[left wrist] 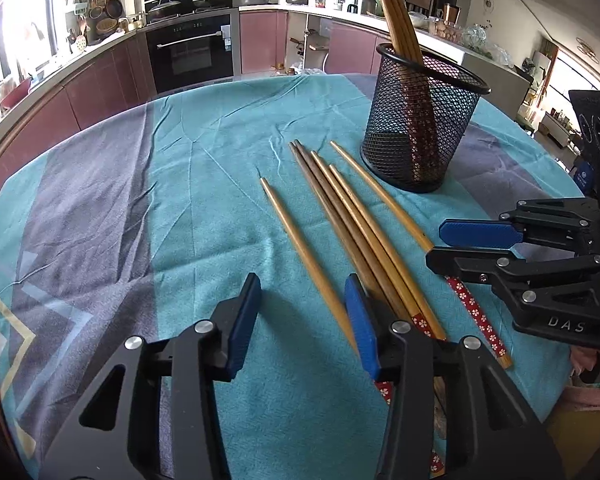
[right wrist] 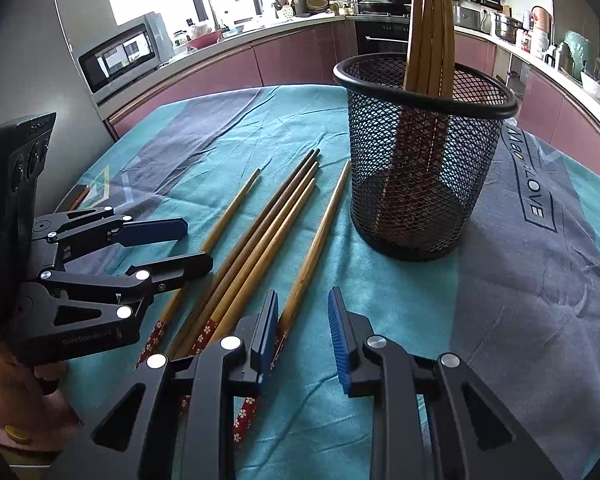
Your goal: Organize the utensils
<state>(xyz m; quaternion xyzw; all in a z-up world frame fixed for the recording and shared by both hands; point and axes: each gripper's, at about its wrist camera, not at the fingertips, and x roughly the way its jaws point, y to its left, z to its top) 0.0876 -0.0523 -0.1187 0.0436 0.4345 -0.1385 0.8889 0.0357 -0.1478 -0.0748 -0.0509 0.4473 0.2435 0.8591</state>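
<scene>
Several wooden chopsticks with red flowered ends lie on the teal cloth (left wrist: 204, 200): a bundle (left wrist: 340, 216) (right wrist: 260, 240), one loose on its left (left wrist: 296, 244) (right wrist: 224, 224) and one on its right (left wrist: 380, 196) (right wrist: 320, 240). A black mesh holder (left wrist: 420, 132) (right wrist: 420, 160) behind them has several chopsticks standing in it. My left gripper (left wrist: 302, 320) (right wrist: 200, 244) is open, and the left loose chopstick runs between its pads without touching them. My right gripper (right wrist: 304, 328) (left wrist: 436, 246) is open over the right loose chopstick, which slips under its left finger (right wrist: 268, 328).
The cloth covers a round table whose edge curves close behind the holder. Pink kitchen cabinets (left wrist: 100, 80), a built-in oven (left wrist: 192, 52) and cluttered counters ring the room. A microwave (right wrist: 120, 56) stands far left. A hand (right wrist: 20, 392) holds the left gripper.
</scene>
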